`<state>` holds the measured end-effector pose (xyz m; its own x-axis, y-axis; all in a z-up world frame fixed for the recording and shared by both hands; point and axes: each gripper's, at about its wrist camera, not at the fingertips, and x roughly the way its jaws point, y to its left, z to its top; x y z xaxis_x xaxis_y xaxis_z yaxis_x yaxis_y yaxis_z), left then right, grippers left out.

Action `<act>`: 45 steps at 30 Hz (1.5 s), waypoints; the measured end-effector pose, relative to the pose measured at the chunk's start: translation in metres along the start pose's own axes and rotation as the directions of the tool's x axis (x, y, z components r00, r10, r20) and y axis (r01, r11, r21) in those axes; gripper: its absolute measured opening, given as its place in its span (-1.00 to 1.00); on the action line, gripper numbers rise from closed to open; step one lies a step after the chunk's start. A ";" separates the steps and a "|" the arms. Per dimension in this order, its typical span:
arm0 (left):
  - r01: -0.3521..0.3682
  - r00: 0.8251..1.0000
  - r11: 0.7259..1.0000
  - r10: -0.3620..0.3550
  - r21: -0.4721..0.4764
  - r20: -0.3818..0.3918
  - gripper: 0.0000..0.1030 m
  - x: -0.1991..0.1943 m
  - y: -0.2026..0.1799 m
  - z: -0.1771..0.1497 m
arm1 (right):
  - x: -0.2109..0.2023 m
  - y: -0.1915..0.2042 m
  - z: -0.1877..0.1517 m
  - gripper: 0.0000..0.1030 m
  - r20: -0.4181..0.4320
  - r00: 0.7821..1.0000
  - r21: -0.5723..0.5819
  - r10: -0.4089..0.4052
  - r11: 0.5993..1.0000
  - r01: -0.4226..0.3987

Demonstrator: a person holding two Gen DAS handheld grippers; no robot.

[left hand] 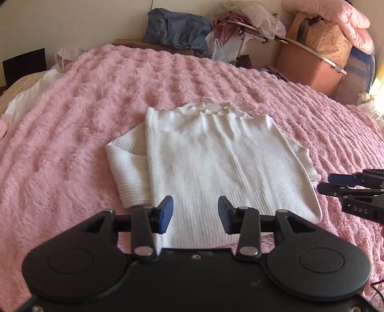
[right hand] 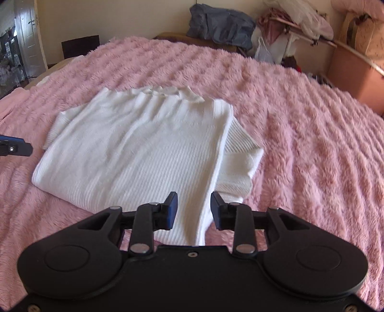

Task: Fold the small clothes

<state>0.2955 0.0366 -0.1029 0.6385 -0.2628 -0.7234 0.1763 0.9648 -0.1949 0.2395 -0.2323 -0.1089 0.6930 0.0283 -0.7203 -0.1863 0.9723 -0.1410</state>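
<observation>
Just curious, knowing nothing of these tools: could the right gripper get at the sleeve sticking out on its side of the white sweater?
Probably yes. The right gripper has open, empty jaws just short of the sleeve, with only pink blanket around it.

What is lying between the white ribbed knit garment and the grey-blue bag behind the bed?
Only bare pink fluffy blanket lies between the white ribbed knit garment and the grey-blue bag; both wrist views show this.

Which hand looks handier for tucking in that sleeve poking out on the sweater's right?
Probably the right gripper: open, empty, with the sleeve just ahead of it. The left gripper hovers over the sweater middle.
</observation>
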 end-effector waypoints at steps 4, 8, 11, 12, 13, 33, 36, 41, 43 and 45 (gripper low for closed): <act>-0.017 1.000 1.000 0.017 0.014 -0.020 -0.17 0.025 -0.027 -0.002 | 0.009 0.030 0.009 -0.35 0.006 1.000 -0.032 0.027 0.999 -0.027; -0.038 0.996 0.999 0.034 -0.038 -0.080 -0.17 0.054 -0.034 -0.010 | 0.028 0.037 0.005 -0.35 -0.028 1.000 0.042 0.015 0.999 -0.014; -0.049 0.990 0.994 0.035 -0.101 -0.134 -0.18 0.071 -0.024 -0.024 | 0.042 0.040 -0.003 -0.35 -0.058 0.998 0.059 -0.004 0.998 0.007; -0.060 0.989 0.993 0.045 -0.105 -0.141 -0.18 0.074 -0.021 -0.028 | 0.046 0.039 -0.007 -0.35 -0.069 0.998 0.061 -0.009 0.998 0.014; -0.064 0.988 0.993 0.049 -0.101 -0.144 -0.18 0.076 -0.019 -0.030 | 0.049 0.038 -0.010 -0.35 -0.078 0.997 0.064 -0.018 0.998 0.023; -0.023 1.000 0.998 0.023 -0.053 0.010 -0.15 0.062 -0.017 0.022 | 0.048 -0.012 0.007 -0.31 0.022 0.999 0.172 -0.033 0.985 0.029; -0.051 0.998 0.997 0.052 -0.057 0.019 -0.15 0.080 -0.008 0.043 | 0.062 -0.027 0.022 -0.28 0.045 0.998 0.198 -0.042 0.980 0.032; -0.074 0.996 0.991 0.069 -0.112 -0.052 -0.16 0.114 0.012 0.051 | 0.096 -0.041 0.028 -0.33 0.015 1.000 0.217 0.008 0.976 -0.012; -0.080 0.995 0.991 0.074 -0.107 -0.064 -0.15 0.124 0.017 0.048 | 0.108 -0.042 0.025 -0.34 -0.014 1.000 0.220 -0.010 0.975 0.013; -0.067 0.996 0.991 0.060 -0.117 -0.065 -0.12 0.130 0.022 0.043 | 0.114 -0.044 0.022 -0.35 -0.017 1.000 0.223 -0.009 0.975 0.013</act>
<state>0.4143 0.0232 -0.1731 0.5979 -0.2036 -0.7753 0.0439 0.9741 -0.2220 0.3420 -0.2664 -0.1702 0.6828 0.0156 -0.7304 -0.0178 0.9998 0.0047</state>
